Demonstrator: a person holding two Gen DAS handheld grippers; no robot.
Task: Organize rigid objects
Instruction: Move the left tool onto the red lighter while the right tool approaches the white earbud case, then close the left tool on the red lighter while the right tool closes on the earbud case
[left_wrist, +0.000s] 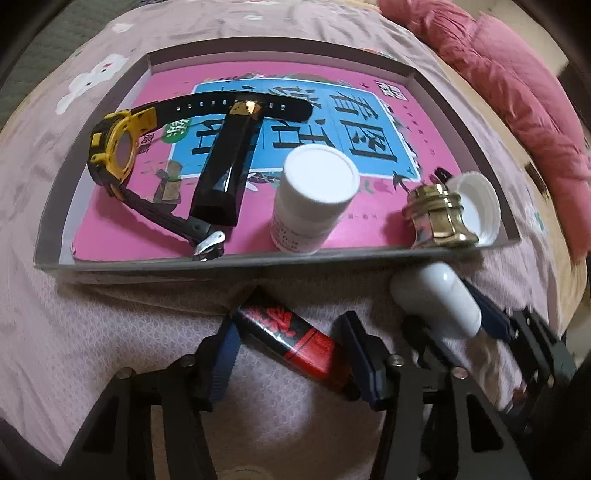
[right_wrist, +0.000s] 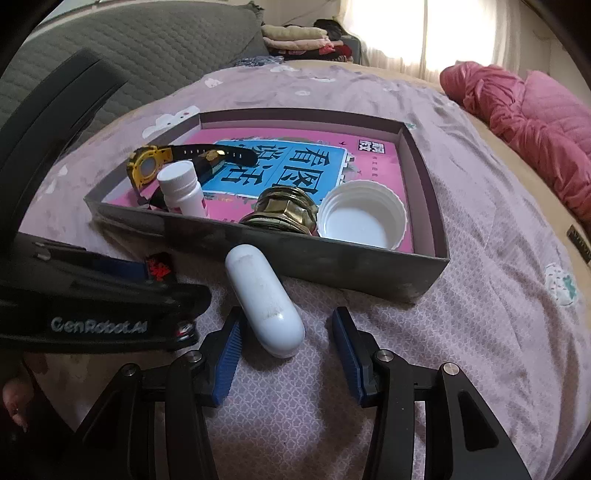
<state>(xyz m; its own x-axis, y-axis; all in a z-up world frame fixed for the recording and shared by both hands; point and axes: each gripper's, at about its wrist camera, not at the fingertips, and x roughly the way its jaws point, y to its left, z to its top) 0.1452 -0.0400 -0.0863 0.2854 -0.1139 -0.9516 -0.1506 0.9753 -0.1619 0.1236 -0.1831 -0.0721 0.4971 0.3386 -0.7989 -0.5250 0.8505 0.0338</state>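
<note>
Flanking capsule (right_wrist: 264, 301) below box wall (right_wrist: 295, 254): open hand-held gripper (right_wrist: 288, 354)

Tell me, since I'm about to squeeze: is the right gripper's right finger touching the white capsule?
Apart. The right wrist view shows bedspread between that finger and the white capsule.

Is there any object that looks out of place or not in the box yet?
Yes. Two objects lie on the pink bedspread outside the grey cardboard box: a red-and-black tube between the open left gripper, and a white oval capsule between the open right gripper.
</note>
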